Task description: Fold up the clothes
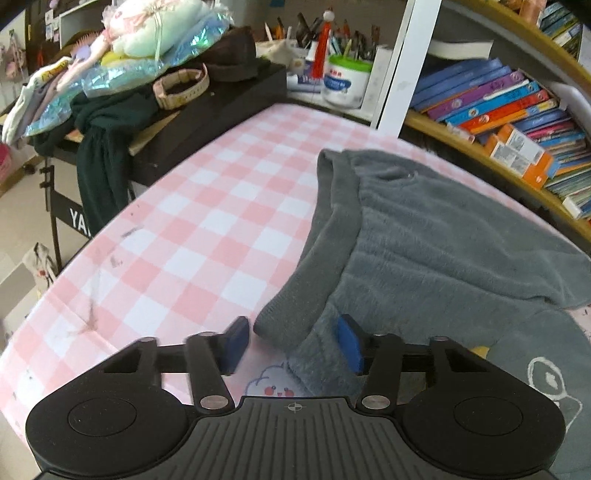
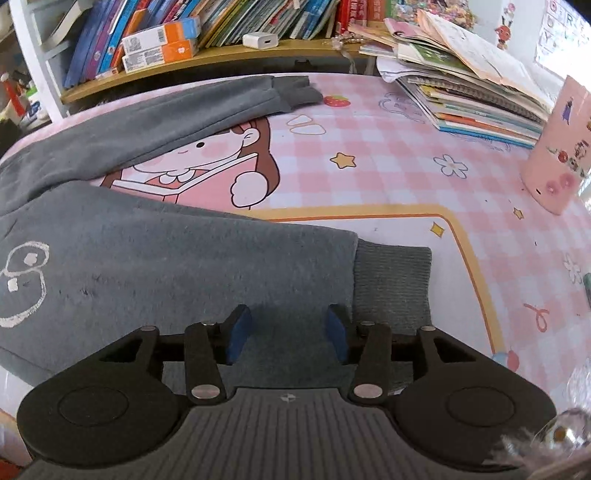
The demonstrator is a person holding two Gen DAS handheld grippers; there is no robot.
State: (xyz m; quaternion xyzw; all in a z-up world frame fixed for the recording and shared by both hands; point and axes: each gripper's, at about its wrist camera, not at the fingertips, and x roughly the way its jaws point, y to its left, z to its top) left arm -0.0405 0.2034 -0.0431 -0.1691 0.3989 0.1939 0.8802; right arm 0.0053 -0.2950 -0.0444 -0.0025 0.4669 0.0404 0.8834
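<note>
Grey sweatpants (image 2: 155, 258) are lying spread across the table (image 1: 192, 221), which is wearing a pink-and-white checked cover printed with a cartoon girl, stars and flowers. The fabric is looking soft and fuzzy, with ribbed knit at the waistband (image 1: 328, 221) and at the cuffs. A white outline drawing is showing on one leg.

The left gripper (image 1: 291, 341) is hovering at the waistband's near corner, its blue-padded jaws standing apart on either side of the cloth edge, not clamped. The right gripper (image 2: 286, 328) is sitting over the nearer leg just beside its ribbed cuff (image 2: 393, 288), jaws likewise apart.

Only the left view is showing the dark side stand piled with plush toys (image 1: 155, 33) and a white tub (image 1: 345, 83). Only the right view is showing both legs, the far leg running along the table's far edge, a stack of books (image 2: 472, 92) at the far right corner, and a pink cup (image 2: 561, 147).
</note>
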